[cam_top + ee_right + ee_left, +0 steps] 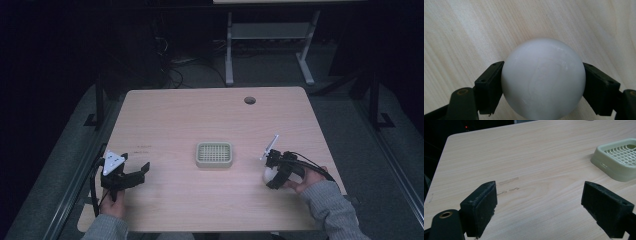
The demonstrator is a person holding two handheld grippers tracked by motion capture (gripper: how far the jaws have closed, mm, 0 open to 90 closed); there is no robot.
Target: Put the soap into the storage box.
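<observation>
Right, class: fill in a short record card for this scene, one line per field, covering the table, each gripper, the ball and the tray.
table: light wood, round hole near its far edge
tray: pale green, grid top, mid-table, nothing on it
ball: white, smooth, between the right gripper's jaws, both pads against its sides
right gripper: shut on the ball, near the table's right side
left gripper: open, nothing between its jaws, pointing toward the tray, over the table's left front
</observation>
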